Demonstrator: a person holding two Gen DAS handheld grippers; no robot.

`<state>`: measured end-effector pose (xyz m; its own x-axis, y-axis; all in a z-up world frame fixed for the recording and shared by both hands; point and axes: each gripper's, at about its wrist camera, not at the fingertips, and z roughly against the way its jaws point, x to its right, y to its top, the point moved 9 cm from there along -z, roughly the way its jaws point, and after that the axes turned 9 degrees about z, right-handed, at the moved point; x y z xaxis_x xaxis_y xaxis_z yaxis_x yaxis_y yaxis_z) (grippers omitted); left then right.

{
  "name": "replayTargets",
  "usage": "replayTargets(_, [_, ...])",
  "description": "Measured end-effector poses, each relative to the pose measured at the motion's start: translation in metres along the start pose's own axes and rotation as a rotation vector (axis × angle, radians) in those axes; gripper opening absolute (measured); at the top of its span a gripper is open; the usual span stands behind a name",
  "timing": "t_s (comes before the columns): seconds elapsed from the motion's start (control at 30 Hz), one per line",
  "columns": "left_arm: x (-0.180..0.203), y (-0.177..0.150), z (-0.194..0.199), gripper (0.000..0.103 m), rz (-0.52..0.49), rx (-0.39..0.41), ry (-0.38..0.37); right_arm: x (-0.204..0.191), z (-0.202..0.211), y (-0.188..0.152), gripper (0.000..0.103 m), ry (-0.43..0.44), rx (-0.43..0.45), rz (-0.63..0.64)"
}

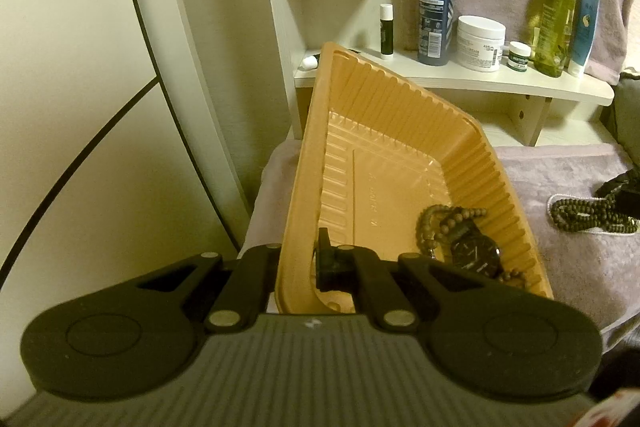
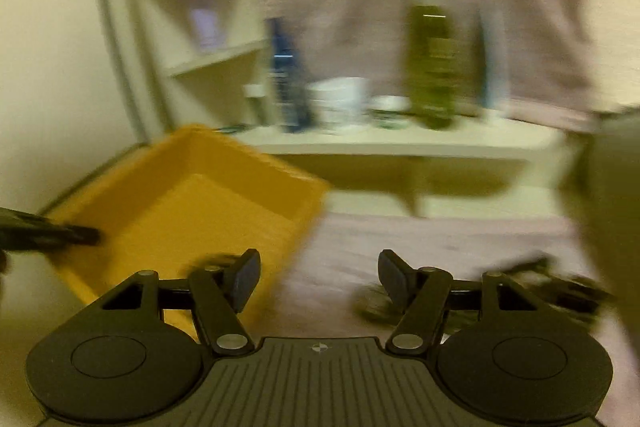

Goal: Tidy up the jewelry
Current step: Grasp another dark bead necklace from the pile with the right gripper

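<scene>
Holding orange tray (image 1: 400, 131) steady, left tongs (image 1: 298, 267) clenched on its near wall. Right tongs (image 2: 318, 277) released, nothing between. Bead necklace (image 1: 592, 217) at 3 o'clock of tray on cloth; approach slowly, pinch whole bundle.

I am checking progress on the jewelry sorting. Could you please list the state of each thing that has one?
left gripper: shut on the tray's near wall.
right gripper: open, nothing between the fingers.
orange tray: tilted, gripped at its near wall.
watch: lying inside the tray.
brown bead bracelet: lying inside the tray, beside the watch.
dark bead necklace: still outside, on the pink cloth.
</scene>
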<state>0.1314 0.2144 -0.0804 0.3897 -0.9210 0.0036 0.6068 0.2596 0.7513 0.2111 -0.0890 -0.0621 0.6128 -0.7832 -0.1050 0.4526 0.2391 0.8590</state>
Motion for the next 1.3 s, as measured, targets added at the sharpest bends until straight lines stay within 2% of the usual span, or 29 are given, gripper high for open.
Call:
replayTargets(0.13, [0.0,0.0,0.0,0.003,0.003,0.002,0.001,0.047,0.011,-0.031,0.065,-0.12,-0.058,-0.062])
replayTargets(0.23, [0.0,0.0,0.0,0.003,0.002,-0.001,0.001,0.065,0.014,-0.047,0.065,-0.149,-0.09,-0.063])
replayTargets(0.43, [0.001,0.001,0.001,0.003,-0.001,-0.003,0.004,0.076,0.01,-0.052,0.064,-0.161,-0.094,-0.002])
replayTargets(0.6, [0.002,0.001,0.001,0.003,-0.003,-0.004,0.009,0.08,-0.008,-0.045,0.052,-0.149,-0.106,0.015])
replayTargets(0.7, [0.001,0.0,0.0,0.003,-0.002,-0.006,0.008,0.076,-0.021,-0.043,0.047,-0.128,-0.118,0.033])
replayTargets(0.97, [0.0,0.001,0.0,0.003,-0.005,-0.01,0.009,0.055,-0.049,-0.043,0.043,-0.1,-0.158,0.119])
replayTargets(1.03, [0.0,0.001,-0.001,0.003,-0.005,-0.011,0.008,0.052,-0.056,-0.047,0.036,-0.117,-0.173,0.168])
replayTargets(1.17, [-0.001,0.001,-0.002,0.003,-0.003,-0.012,0.008,0.049,-0.065,-0.053,0.033,-0.155,-0.167,0.232])
replayTargets(1.2, [-0.001,0.001,-0.001,0.003,-0.001,-0.012,0.007,0.049,-0.064,-0.052,0.017,-0.149,-0.164,0.217])
replayTargets(1.23, [-0.001,0.001,-0.001,0.003,-0.002,-0.012,0.007,0.05,-0.063,-0.052,0.007,-0.145,-0.166,0.204])
replayTargets(1.3, [-0.001,0.001,-0.001,0.003,-0.001,-0.011,0.007,0.051,-0.059,-0.05,0.007,-0.146,-0.156,0.194])
